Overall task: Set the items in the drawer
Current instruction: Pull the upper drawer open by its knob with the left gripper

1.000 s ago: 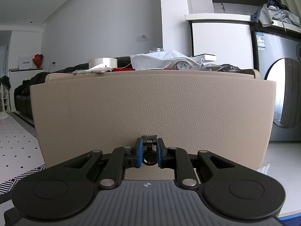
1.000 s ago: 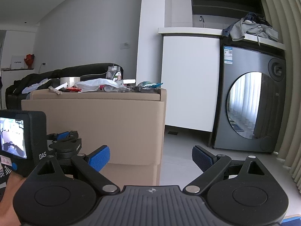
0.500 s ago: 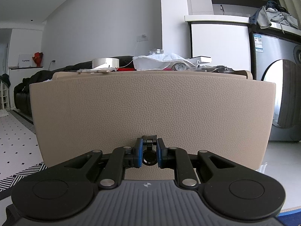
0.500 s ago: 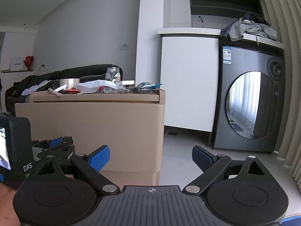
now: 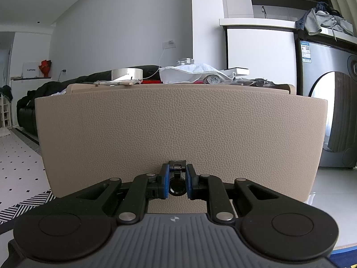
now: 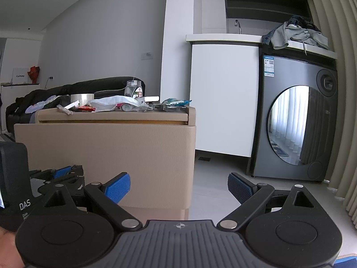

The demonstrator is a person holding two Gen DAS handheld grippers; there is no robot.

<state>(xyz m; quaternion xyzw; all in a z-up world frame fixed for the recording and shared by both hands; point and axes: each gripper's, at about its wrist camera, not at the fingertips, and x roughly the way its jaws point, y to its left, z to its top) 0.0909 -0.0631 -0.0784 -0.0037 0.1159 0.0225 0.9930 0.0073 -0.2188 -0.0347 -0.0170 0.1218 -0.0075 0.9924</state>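
Slid outward, drawer (image 5: 178, 129) follows left gripper (image 5: 176, 181) (clamped on handle (image 5: 177, 164)).

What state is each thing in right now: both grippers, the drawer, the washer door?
left gripper: shut on drawer handle
right gripper: open, empty
drawer: pulled partly out, gap showing under cabinet top
washing machine door: closed
glass jar: upright on cabinet top
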